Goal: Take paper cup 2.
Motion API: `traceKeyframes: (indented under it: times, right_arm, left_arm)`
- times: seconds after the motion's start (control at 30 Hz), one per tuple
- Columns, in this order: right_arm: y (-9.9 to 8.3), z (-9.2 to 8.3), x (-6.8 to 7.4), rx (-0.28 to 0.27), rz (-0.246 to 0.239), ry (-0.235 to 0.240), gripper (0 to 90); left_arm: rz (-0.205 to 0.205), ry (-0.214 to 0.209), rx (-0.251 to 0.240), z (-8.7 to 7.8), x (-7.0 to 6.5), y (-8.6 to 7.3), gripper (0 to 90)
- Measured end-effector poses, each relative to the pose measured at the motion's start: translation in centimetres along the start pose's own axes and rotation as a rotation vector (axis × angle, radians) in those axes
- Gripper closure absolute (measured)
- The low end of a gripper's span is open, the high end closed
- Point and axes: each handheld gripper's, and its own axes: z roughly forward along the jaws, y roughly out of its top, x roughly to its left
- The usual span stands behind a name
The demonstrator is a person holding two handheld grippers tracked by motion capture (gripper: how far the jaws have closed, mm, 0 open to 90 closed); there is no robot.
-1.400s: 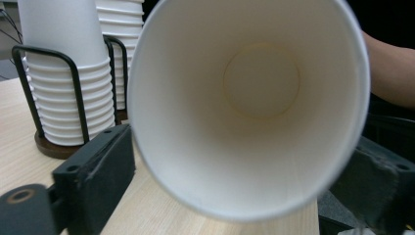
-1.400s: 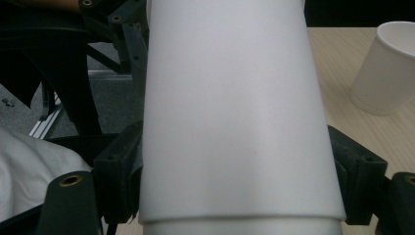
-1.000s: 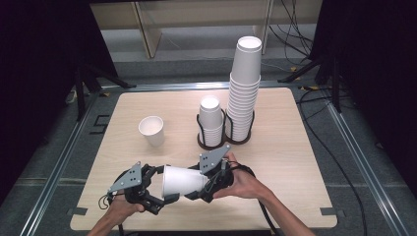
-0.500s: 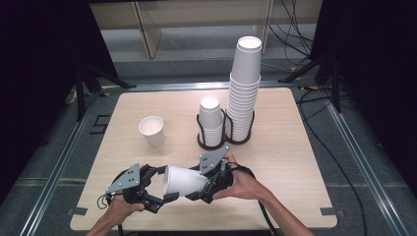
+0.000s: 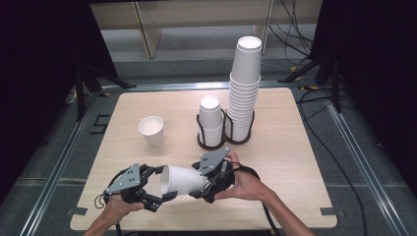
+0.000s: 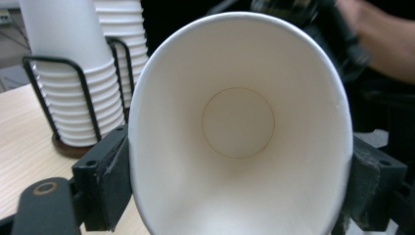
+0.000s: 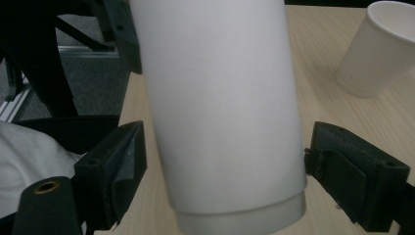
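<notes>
Wooden table (image 5: 295, 137), cup (image 5: 182, 180) sideways, rim pinched by left tool (image 5: 158, 189)

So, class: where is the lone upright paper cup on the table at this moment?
In the high view the lone cup stands on the table's left half, left of the black cup rack, apart from it.

Most of the wooden table (image 5: 295, 162) is open: the whole right side of the high view and the strip along the far edge are bare. Obstacles cluster up the middle, where the black wire rack (image 5: 225, 129) holds the short cup stack (image 5: 211, 120) and the tall cup stack (image 5: 243, 88), touching side by side. A loose cup (image 5: 152, 130) stands upright left of them, with a decent gap between. The near edge is crowded by both hands.
</notes>
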Motion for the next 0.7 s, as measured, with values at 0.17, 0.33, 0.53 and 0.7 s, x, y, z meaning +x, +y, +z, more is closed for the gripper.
traceKeyframes:
  times: [0.17,0.33,0.53,0.7]
  right_arm:
    - [1.2,0.0,0.6,0.08,-0.049,-0.051,16.1]
    - [1.7,1.1,1.2,0.176,-0.092,-0.055,16.8]
    - [2.1,2.2,1.5,0.212,-0.113,-0.053,17.6]
    - [2.5,2.9,1.8,0.227,-0.136,-0.045,19.6]
  left_arm:
    - [0.032,0.008,0.055,0.3,-0.2,0.0,14.9]
    - [0.053,0.001,0.078,0.6,-0.4,0.0,14.9]
    - [0.069,-0.008,0.086,0.9,-0.7,0.0,14.8]
    - [0.089,-0.008,0.101,1.0,-1.0,0.0,14.8]
